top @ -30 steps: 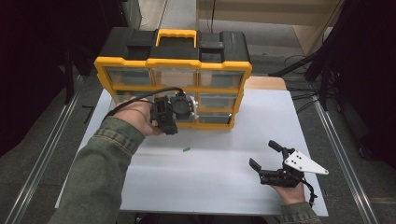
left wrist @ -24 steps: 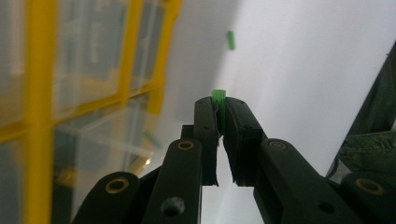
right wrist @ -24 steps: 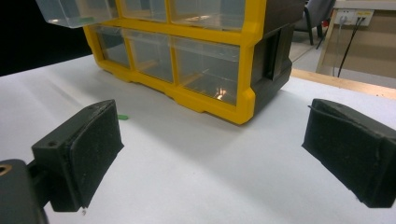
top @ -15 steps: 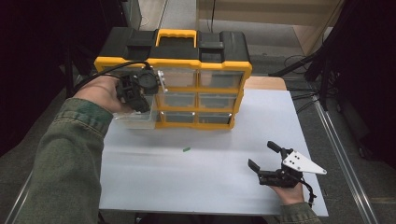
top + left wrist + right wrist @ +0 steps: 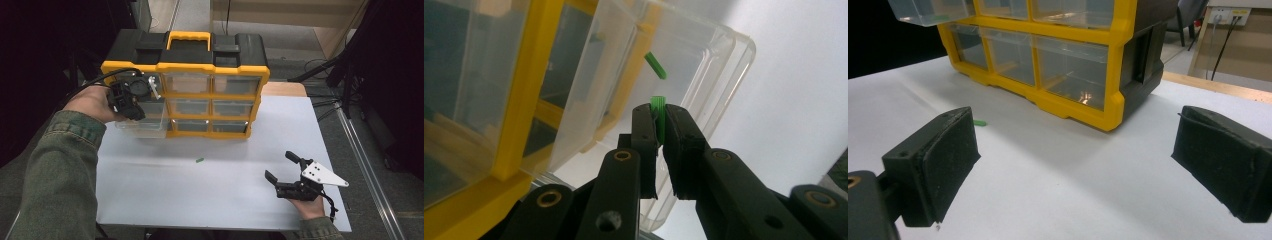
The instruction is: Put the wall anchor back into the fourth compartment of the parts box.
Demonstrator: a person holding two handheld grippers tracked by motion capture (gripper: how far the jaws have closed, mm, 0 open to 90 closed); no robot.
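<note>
My left gripper (image 5: 134,99) hangs at the left front of a yellow and black drawer organizer (image 5: 215,70), over a clear drawer (image 5: 145,126) pulled out from its left column. In the left gripper view the gripper (image 5: 660,114) is shut on a small ribbed green piece (image 5: 658,102), held above the clear drawer (image 5: 724,65). A second green piece (image 5: 655,65) lies inside that drawer. My right gripper (image 5: 280,165) rests open on the white table (image 5: 225,200) at the front right, nothing between its pads (image 5: 943,160).
One more small green piece (image 5: 199,160) lies loose on the table in front of the organizer, also visible as a green piece (image 5: 979,122) in the right gripper view. The organizer's other drawers (image 5: 1070,70) are pushed in. The table edge is near on the right.
My left gripper has moved from the organizer's middle front to its left side, over the pulled-out drawer. The right gripper has stayed in place, open.
</note>
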